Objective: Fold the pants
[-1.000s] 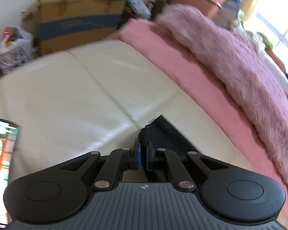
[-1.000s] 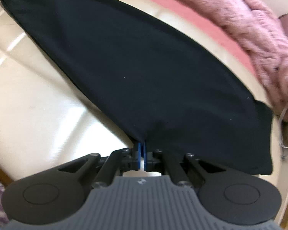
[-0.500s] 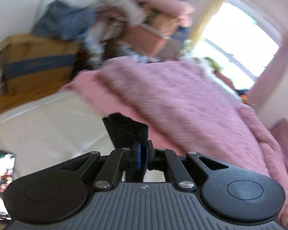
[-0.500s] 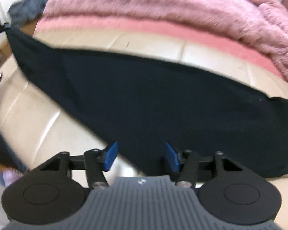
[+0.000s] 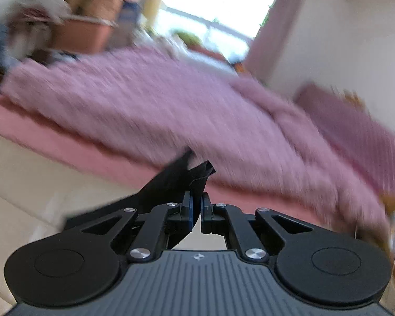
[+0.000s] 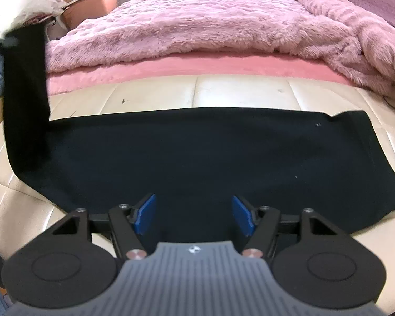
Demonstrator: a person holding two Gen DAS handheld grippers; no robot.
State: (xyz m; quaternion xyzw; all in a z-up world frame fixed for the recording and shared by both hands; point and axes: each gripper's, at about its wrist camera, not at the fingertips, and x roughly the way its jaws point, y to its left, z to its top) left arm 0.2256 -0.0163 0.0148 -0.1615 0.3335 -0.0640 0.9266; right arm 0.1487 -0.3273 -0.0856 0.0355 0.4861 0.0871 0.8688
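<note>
black pants [image 6: 197, 158], one end lifted

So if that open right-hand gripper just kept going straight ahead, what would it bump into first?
Most likely the black pants spread flat on the cream cushion; the right gripper hangs open just over them, though depth is unclear.

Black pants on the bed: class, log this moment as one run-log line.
task: fold pants | left gripper: shut on black pants, end lifted | right gripper: open, above pants | rest of pants: flat on cream surface
</note>
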